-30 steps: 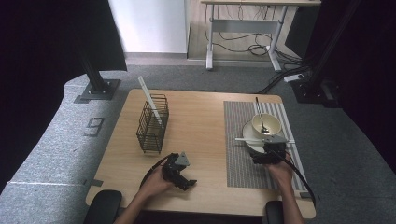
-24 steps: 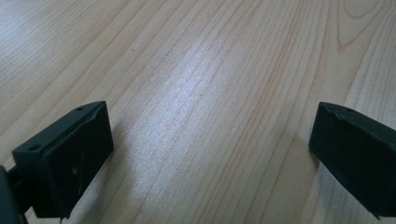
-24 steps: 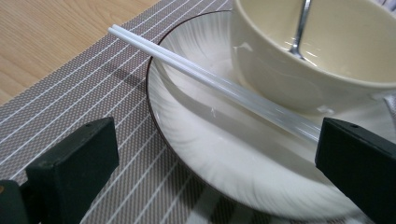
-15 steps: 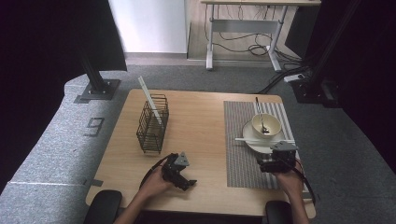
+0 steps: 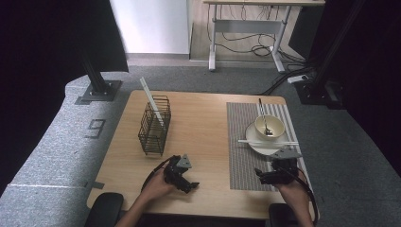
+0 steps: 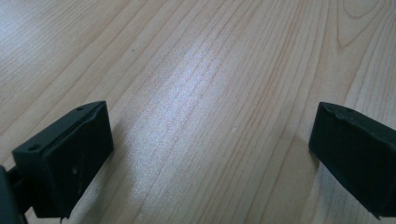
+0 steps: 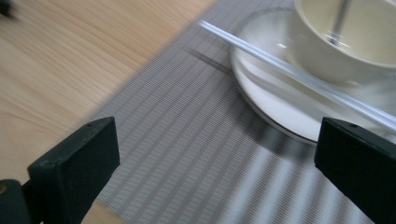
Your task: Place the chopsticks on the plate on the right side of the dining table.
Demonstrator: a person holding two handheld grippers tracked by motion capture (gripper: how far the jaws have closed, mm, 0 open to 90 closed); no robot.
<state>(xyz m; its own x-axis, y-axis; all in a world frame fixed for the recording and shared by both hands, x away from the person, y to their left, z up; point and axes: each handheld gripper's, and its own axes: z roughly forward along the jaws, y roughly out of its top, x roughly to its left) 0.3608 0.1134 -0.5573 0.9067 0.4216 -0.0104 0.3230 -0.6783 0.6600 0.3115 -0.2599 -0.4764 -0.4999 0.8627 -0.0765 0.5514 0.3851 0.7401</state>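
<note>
Two grippers sit low from above, left gripper (image 5: 182,177) on bare table (image 5: 203,123), right gripper (image 5: 276,176) on the mat (image 5: 241,142) short of the plate (image 5: 255,141); both gripper views show jaws spread wide, empty; the clear stick (image 7: 299,77) across the plate wants a level, centred approach.

Place: lab or recording studio | Evidence: black curtains (image 5: 56,38), metal stand bases (image 5: 99,90) bolted beside the counter (image 5: 203,118), grey carpet (image 5: 52,156), trailing cables (image 5: 246,47).
</note>
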